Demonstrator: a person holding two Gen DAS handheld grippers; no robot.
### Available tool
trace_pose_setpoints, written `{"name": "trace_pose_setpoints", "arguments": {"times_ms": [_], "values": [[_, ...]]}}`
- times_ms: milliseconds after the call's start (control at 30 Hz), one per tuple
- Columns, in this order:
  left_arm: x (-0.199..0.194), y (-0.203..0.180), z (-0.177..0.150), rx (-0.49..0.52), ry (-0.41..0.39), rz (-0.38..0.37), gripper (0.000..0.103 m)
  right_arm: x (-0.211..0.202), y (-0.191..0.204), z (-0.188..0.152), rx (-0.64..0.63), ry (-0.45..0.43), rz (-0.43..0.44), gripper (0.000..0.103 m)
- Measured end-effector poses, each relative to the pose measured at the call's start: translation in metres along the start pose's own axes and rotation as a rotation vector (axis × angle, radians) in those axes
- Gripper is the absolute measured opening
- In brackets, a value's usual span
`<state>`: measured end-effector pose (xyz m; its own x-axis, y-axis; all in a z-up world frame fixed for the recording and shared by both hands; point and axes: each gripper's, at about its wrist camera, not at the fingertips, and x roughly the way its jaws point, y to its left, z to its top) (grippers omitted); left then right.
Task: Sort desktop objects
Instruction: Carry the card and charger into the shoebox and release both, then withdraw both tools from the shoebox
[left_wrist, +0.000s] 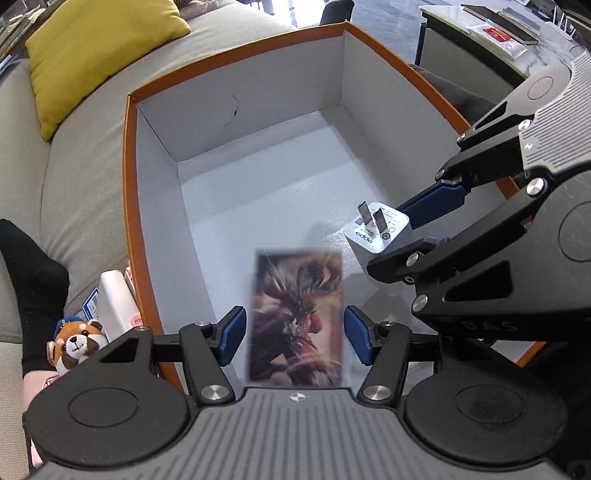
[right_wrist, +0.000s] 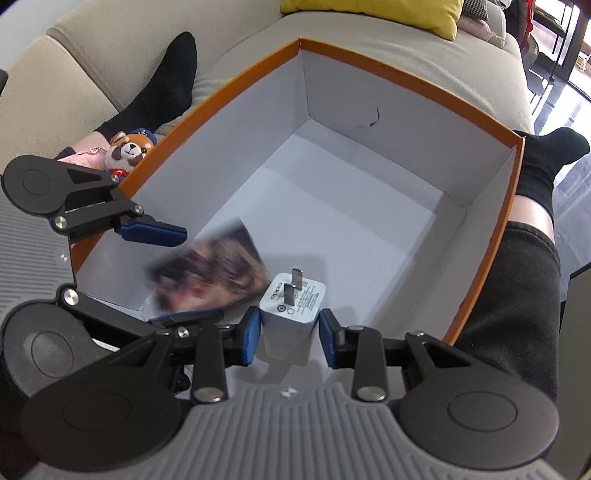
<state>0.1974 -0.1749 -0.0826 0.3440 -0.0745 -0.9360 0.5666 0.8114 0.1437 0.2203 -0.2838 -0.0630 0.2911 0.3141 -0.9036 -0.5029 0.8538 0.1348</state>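
**Two items going into the box, more waiting outside**

The orange-rimmed box (left_wrist: 127, 192) fills the middle of both views, its white floor bare apart from what the grippers bring. In the left wrist view the left gripper (left_wrist: 293, 338) stands spread wide at lower centre, touching nothing; the card (left_wrist: 297, 319) between its fingers is blurred, so it seems to be dropping free, though it may already lie on the floor. The right gripper (right_wrist: 290, 338) sits at lower centre of its own view with the charger (right_wrist: 291, 308), prongs up, between its pads; a sliver of gap shows on the right side, so I cannot tell whether it grips or has let go.

Judged from this, sorting is early: card and charger are nearly placed. Left outside, at the lower left of the left view, are a plush toy (left_wrist: 75, 341) and a white case (left_wrist: 114, 301).
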Motion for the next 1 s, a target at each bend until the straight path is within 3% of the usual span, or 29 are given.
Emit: {"name": "trace_pose_setpoints", "arguments": {"times_ms": [233, 433, 667, 833, 1000], "values": [[-0.008, 0.005, -0.006, -0.012, -0.048, -0.023, 0.070, 0.001, -0.002, 0.000, 0.023, 0.013, 0.003, 0.036], [-0.039, 0.022, -0.027, -0.078, -0.204, -0.034, 0.070, 0.003, -0.001, 0.005, 0.024, 0.047, 0.009, 0.036], [-0.081, 0.057, -0.058, -0.240, -0.375, -0.023, 0.070, 0.018, 0.004, 0.011, 0.011, 0.130, -0.004, 0.036], [-0.092, 0.084, -0.083, -0.359, -0.410, -0.005, 0.066, 0.032, 0.003, 0.016, 0.045, 0.182, 0.002, 0.036], [-0.088, 0.106, -0.093, -0.427, -0.398, -0.049, 0.056, 0.039, 0.001, 0.025, 0.084, 0.191, -0.006, 0.036]]}}
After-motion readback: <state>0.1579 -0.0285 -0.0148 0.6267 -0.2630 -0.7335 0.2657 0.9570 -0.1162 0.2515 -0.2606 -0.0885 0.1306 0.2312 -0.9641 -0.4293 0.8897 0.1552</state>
